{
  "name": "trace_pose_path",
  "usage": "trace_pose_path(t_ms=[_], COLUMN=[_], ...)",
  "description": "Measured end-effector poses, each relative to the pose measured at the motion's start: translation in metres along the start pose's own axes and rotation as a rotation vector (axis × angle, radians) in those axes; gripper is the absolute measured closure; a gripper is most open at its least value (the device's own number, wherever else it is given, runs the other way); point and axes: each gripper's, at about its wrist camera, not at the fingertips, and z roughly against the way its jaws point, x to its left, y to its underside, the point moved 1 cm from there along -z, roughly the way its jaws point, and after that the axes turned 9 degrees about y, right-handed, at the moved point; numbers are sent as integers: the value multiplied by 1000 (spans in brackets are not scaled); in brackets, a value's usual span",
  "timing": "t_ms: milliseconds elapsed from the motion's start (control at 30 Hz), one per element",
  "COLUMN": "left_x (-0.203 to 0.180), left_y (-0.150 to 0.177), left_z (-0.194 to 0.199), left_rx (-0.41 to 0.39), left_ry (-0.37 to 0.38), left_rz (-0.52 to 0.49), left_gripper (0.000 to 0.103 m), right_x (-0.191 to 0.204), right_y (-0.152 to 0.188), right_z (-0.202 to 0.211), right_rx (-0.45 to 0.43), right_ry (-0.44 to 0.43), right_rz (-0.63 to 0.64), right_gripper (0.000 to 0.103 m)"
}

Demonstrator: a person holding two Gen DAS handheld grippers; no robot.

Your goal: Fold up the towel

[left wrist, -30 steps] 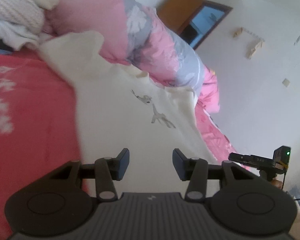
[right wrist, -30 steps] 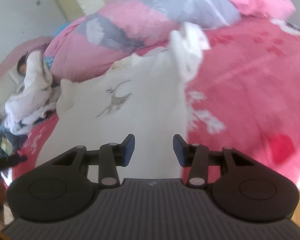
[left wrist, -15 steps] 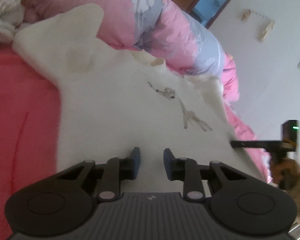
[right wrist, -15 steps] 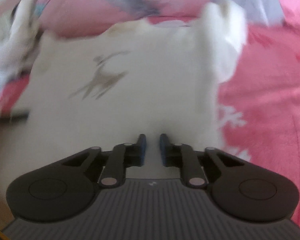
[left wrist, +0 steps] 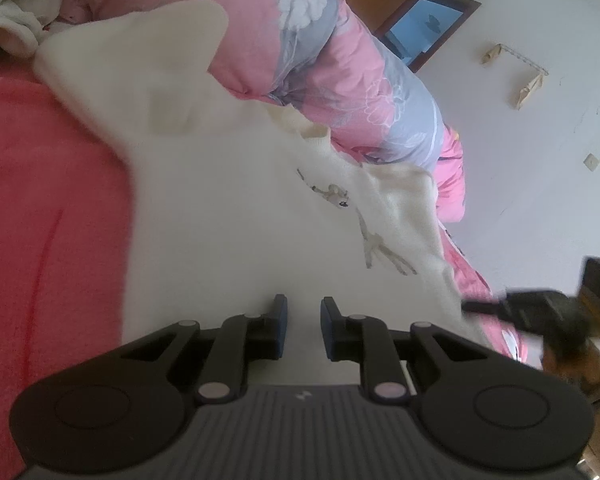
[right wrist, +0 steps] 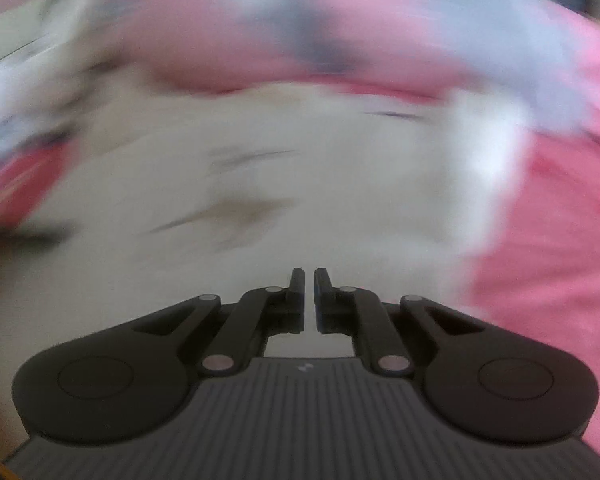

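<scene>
A cream towel (left wrist: 228, 216) printed with small deer figures lies spread on a bed covered by a red-pink sheet (left wrist: 48, 208). The towel's far edge runs up against a rolled pink and grey floral quilt (left wrist: 332, 68) that lies along the far side of the bed, and its far left corner stands up against that quilt. A folded-over flap of the towel sits along its right edge.

In the left wrist view the left gripper (left wrist: 303, 326) is low over the towel's near edge, its 2 fingers a moderate gap apart with cream cloth showing between them; whether any cloth is pinched cannot be told. At the right edge of that view the right gripper (left wrist: 536, 312) appears dark and blurred, at the towel's near right edge. A pile of white knitted cloth (left wrist: 16, 8) lies at the far left of the bed, and a wooden door (left wrist: 376, 0) stands in the white wall beyond.

The right wrist view is heavily blurred. There the right gripper (right wrist: 309, 296) has its fingers almost together, only a thin slit between them, over the towel (right wrist: 260, 200); whether cloth is caught in the slit cannot be told.
</scene>
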Motion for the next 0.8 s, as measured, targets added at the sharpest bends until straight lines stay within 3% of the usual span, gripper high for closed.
trace_pose_path(t_ms=[100, 133, 200, 267, 333, 433, 567, 767, 800], left_x=[0, 0, 1, 2, 2, 3, 5, 4, 4], left_y=[0, 0, 0, -1, -1, -2, -4, -4, -4], left_z=[1, 2, 3, 5, 7, 11, 11, 11, 11], left_rx=[-4, -7, -14, -19, -25, -36, -38, -37, -39], left_ry=[-2, -3, -3, -3, -4, -10, -14, -19, -18], left_rz=[-1, 1, 5, 8, 12, 18, 30, 24, 26], left_gripper=[83, 84, 84, 84, 84, 84, 84, 84, 84], right_x=[65, 80, 99, 96, 91, 87, 113, 148, 148], right_y=[2, 2, -1, -19, -40, -55, -35, 8, 5], right_z=[13, 4, -18, -35, -49, -44, 4, 5, 0], right_rx=[-1, 15, 35, 26, 16, -2, -4, 129, 117], right_ry=[-172, -180, -168, -151, -82, 15, -296, -448, -457], right_rz=[210, 252, 285, 188, 84, 46, 242, 385, 349], right_gripper=[99, 99, 99, 101, 101, 94, 94, 95, 96])
